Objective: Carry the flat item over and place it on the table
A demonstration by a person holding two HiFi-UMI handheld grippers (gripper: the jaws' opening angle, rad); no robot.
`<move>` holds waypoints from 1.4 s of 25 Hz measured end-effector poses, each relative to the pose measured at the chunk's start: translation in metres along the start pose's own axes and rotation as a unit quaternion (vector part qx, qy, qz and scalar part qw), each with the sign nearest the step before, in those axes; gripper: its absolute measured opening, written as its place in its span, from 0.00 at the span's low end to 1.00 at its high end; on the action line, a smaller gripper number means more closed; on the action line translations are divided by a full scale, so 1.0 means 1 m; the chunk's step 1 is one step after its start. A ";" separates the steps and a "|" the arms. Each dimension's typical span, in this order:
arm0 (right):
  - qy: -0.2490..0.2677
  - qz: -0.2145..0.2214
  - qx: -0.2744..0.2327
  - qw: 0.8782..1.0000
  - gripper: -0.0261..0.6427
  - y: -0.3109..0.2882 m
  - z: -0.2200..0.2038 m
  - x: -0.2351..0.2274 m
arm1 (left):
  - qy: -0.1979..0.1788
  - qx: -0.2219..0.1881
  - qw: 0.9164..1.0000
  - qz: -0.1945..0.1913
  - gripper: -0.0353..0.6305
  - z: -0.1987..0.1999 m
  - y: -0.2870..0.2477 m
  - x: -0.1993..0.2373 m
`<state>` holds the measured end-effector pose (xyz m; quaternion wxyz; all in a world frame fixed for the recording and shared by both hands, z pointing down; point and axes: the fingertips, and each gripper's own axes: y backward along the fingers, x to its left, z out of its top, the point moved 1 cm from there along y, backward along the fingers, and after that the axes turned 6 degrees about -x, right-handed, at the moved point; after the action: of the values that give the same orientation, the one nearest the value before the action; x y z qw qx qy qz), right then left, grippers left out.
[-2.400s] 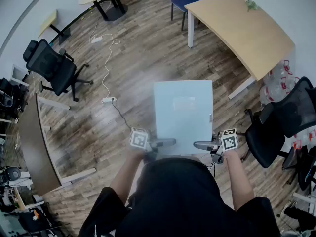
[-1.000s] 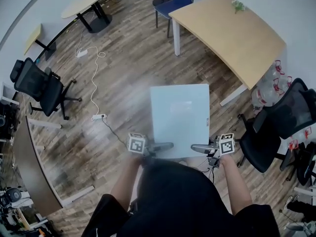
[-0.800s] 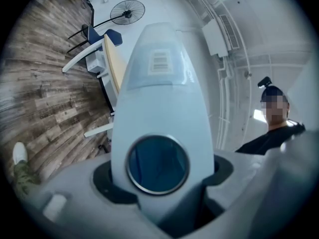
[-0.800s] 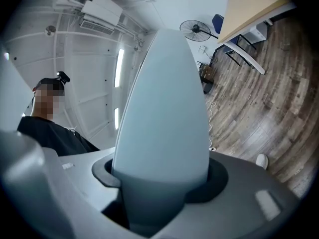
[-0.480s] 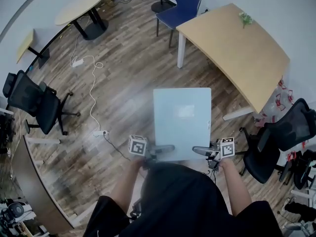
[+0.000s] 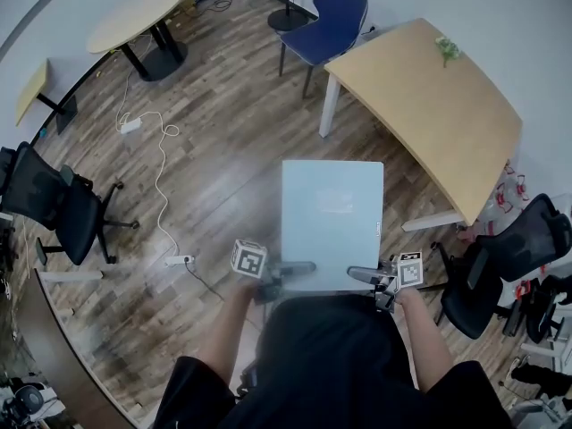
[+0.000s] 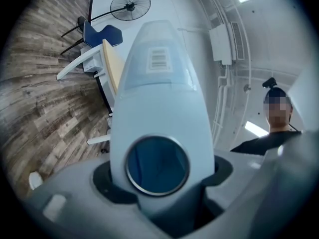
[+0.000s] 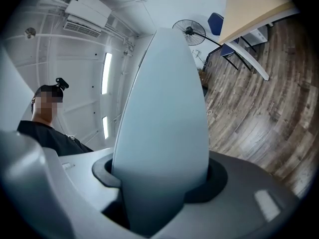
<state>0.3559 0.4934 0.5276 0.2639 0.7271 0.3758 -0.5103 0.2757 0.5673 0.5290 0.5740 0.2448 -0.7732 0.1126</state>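
With your left tool (image 6: pixel 299 267) and right tool (image 6: pixel 357 273) both clamped on the near edge of the flat item (image 6: pixel 332 217), the tabletop (image 6: pixel 429 88) has drawn closer, so keep carrying toward it.

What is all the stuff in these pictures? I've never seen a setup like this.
flat panel: one, pale blue-grey, held level above the floor
large table: one, light wood, upper right
small plant: one, green, on the large table's far end
chair: one, blue, beside the large table
oval table: one, light wood, upper left
office chairs: two, black, one left, one right
power strips: two, white, on the floor with white cable
fan: one, black, by the far wall
left gripper: grey, shut on the panel's near edge
right gripper: grey, shut on the same edge
person: black shirt, bottom centre
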 end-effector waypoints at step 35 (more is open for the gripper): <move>-0.051 0.041 0.025 0.998 0.49 -0.005 0.402 -0.178 | 0.031 0.005 0.998 0.062 0.55 0.375 -0.177 0.162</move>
<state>0.0983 0.1379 0.5586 0.2850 0.7212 0.3192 -0.5448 0.0172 0.2050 0.5441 0.5887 0.1958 -0.7679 0.1598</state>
